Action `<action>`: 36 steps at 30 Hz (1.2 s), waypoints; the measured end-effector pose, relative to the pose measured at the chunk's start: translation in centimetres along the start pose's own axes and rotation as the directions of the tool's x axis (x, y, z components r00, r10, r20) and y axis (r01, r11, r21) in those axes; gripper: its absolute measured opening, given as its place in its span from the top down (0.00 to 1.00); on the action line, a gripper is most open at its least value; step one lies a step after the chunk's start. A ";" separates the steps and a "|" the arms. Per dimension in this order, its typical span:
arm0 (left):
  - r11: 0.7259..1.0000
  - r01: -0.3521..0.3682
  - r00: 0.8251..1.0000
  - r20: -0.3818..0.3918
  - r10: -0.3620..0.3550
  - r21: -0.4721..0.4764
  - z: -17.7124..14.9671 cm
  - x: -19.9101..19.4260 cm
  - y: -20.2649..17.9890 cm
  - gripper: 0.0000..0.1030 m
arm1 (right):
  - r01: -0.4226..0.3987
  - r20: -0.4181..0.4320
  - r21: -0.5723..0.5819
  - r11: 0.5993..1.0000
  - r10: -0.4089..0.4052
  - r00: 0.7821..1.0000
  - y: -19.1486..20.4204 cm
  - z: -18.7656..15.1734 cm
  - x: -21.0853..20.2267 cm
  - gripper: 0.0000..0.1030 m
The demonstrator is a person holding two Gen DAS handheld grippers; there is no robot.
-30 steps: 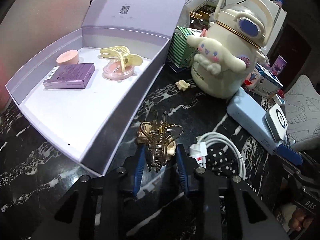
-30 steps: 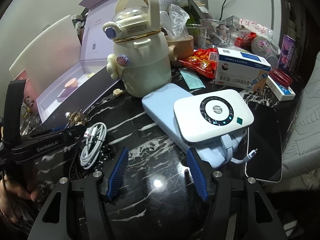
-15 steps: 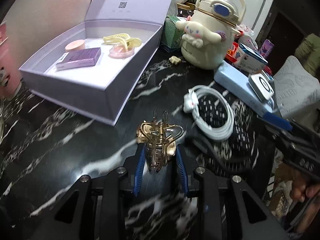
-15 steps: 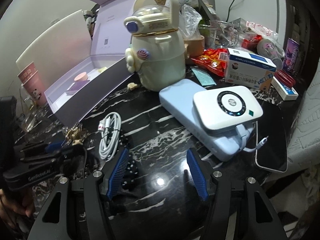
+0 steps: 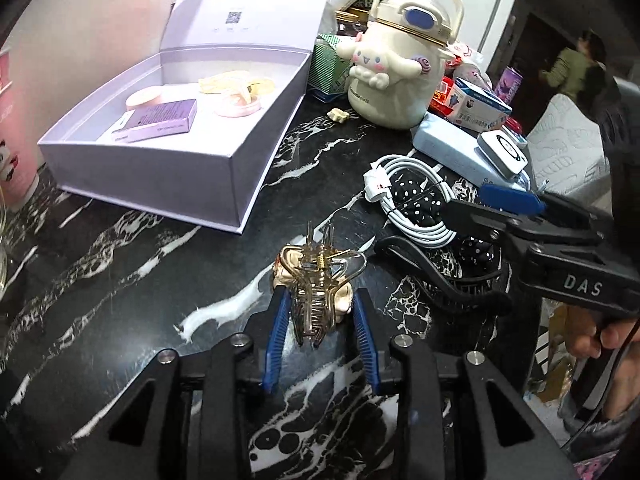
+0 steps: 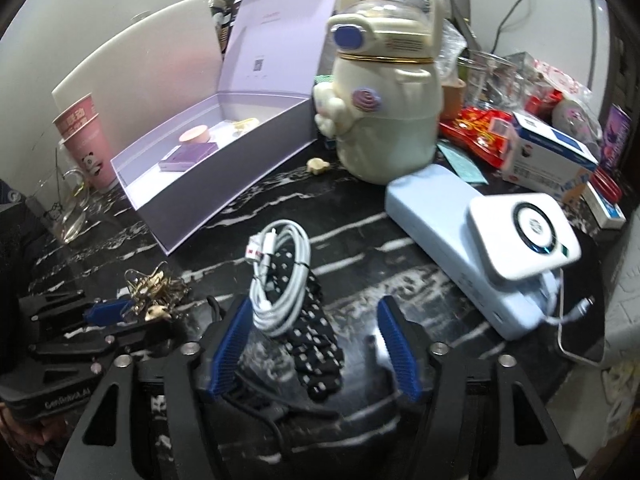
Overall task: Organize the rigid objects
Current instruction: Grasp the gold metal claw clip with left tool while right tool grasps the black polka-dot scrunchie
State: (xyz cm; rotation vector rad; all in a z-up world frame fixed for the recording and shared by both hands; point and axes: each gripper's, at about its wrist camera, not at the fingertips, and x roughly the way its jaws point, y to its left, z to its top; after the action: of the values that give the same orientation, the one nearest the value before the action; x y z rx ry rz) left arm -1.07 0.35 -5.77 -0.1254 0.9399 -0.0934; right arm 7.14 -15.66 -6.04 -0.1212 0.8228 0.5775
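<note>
My left gripper (image 5: 318, 312) is shut on a gold hair claw clip (image 5: 318, 280) and holds it above the black marble table (image 5: 120, 272); both also show in the right wrist view (image 6: 148, 294). An open lilac box (image 5: 224, 160) stands at the far left with a purple packet (image 5: 158, 120), a pink jar, a pink compact and a yellow clip inside. My right gripper (image 6: 316, 344) is open around a coiled white cable (image 6: 280, 276) and a black polka-dot band (image 6: 316, 340) on the table.
A cream cartoon kettle (image 5: 396, 68) stands behind the box. A pale blue power bank (image 6: 460, 248) with a white charger (image 6: 524, 236) on it lies to the right. Small boxes and packets crowd the far right. Pink cups (image 6: 86, 140) and a glass mug stand left.
My left gripper has pulled back from the box with the gold clip in it. My right gripper has moved left, and now frames the white cable and the dotted band.
</note>
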 end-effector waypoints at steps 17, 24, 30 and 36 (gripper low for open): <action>0.999 -0.033 0.999 0.027 0.033 -0.005 1.0 0.9 1.3 0.19 | 0.014 -0.016 -0.096 0.995 -0.016 1.000 1.4 1.6 2.3 0.33; 0.997 -0.074 0.996 0.042 0.074 0.012 1.3 1.0 1.3 0.60 | 0.050 -0.008 -0.058 0.997 -0.050 0.999 0.6 1.1 1.4 0.33; 0.998 -0.068 0.997 0.042 0.068 0.008 1.4 0.8 2.0 0.60 | 0.064 -0.026 -0.003 0.998 -0.064 0.998 -0.7 -0.2 0.2 0.33; 0.997 -0.074 0.996 0.046 0.073 0.014 1.2 0.7 2.1 0.60 | 0.064 -0.049 0.018 0.998 -0.063 0.997 -1.5 -1.6 -0.5 0.36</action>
State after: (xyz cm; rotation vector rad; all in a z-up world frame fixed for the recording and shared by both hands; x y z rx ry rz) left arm 0.31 2.39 -5.93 -0.0785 0.8968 -0.0298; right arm 6.63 -17.68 -6.94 -0.1434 0.8682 0.5082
